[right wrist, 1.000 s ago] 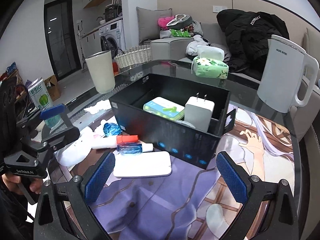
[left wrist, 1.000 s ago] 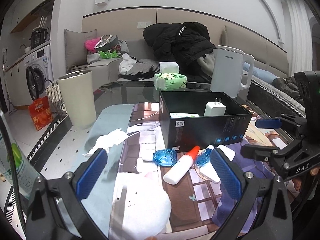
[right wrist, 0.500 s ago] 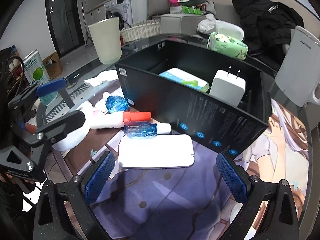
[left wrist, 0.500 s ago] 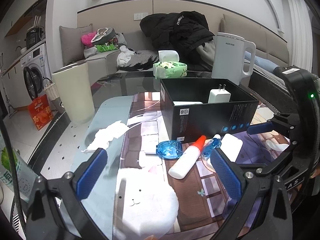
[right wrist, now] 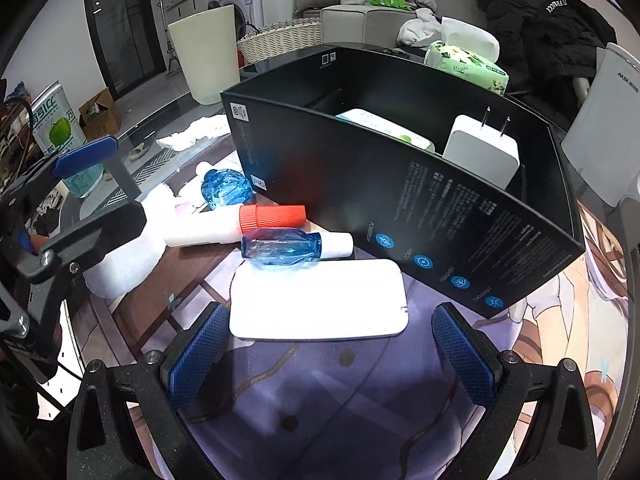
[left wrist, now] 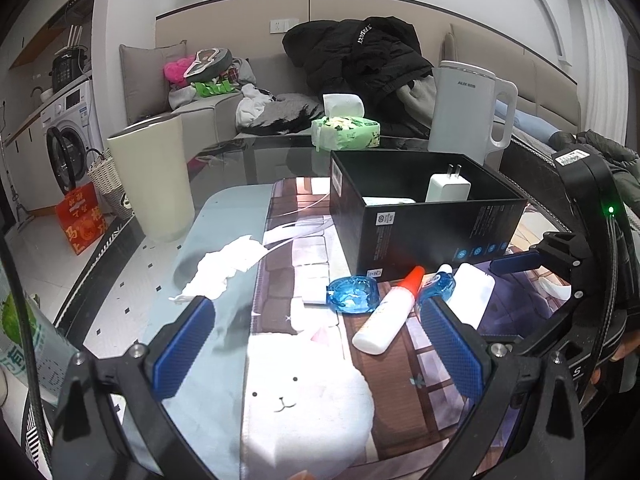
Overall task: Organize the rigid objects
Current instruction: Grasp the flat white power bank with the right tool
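Left gripper: wide open, holding nothing, above the printed mat
Right gripper: wide open, empty, low over the flat white case
Flat white case: lying on the mat, just beside the black open box
Small blue bottle: touching the case's far edge
White tube with red cap: lying behind the bottle
White plug charger: standing inside the box

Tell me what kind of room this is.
Most likely a home living room open to a laundry or kitchen corner: a sofa piled with clothes, a washing machine, and a glass table with an electric kettle.
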`<state>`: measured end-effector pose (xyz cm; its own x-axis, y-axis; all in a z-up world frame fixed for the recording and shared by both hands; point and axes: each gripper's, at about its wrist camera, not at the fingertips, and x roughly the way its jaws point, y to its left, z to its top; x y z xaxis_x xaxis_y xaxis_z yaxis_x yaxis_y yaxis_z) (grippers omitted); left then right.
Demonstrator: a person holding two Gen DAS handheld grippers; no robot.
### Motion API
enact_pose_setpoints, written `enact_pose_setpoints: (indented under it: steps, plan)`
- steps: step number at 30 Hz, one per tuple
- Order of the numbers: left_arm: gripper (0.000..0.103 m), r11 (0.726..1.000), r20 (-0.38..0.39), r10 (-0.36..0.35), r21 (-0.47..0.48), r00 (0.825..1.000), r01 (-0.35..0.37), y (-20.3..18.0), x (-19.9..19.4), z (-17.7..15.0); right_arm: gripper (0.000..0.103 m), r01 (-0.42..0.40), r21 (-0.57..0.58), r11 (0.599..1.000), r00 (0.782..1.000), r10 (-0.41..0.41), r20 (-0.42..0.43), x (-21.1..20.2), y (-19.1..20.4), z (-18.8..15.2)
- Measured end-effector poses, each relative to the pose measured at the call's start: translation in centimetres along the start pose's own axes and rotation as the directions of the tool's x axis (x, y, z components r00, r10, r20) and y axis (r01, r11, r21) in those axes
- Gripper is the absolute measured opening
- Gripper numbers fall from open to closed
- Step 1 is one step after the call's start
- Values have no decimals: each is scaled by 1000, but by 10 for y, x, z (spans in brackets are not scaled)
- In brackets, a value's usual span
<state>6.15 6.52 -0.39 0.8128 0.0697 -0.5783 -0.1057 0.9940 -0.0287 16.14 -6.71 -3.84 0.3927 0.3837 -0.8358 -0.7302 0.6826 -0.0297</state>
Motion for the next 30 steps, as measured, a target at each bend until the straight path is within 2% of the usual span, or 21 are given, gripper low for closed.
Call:
enact_pose_setpoints:
  steps: [11,12,14,24,30]
  plan:
    - [103,1000,-17,3,9,1000,-3,-2,5,1,102,1,2,1000,1000,-1,-13,2,2,3]
    - [103,1000,-19,3,10,1000,-3,-2,5,1,100,-2,-1,1000,1000,2,-12,1,3,3]
    - [103,1000,-26,3,12,1000,-3,-3,6,1,87,-13,-15,1000,1000,13,-1,-3,5,3]
    - [103,999,-42,1,38,999,1,-11,7,3,87,-25,-23,999,1000,25,1,-7,6,-2]
    - [103,999,-46,-5,53,999,7,-15,7,3,87,-42,3,999,999,42,29,-26,-2,-11]
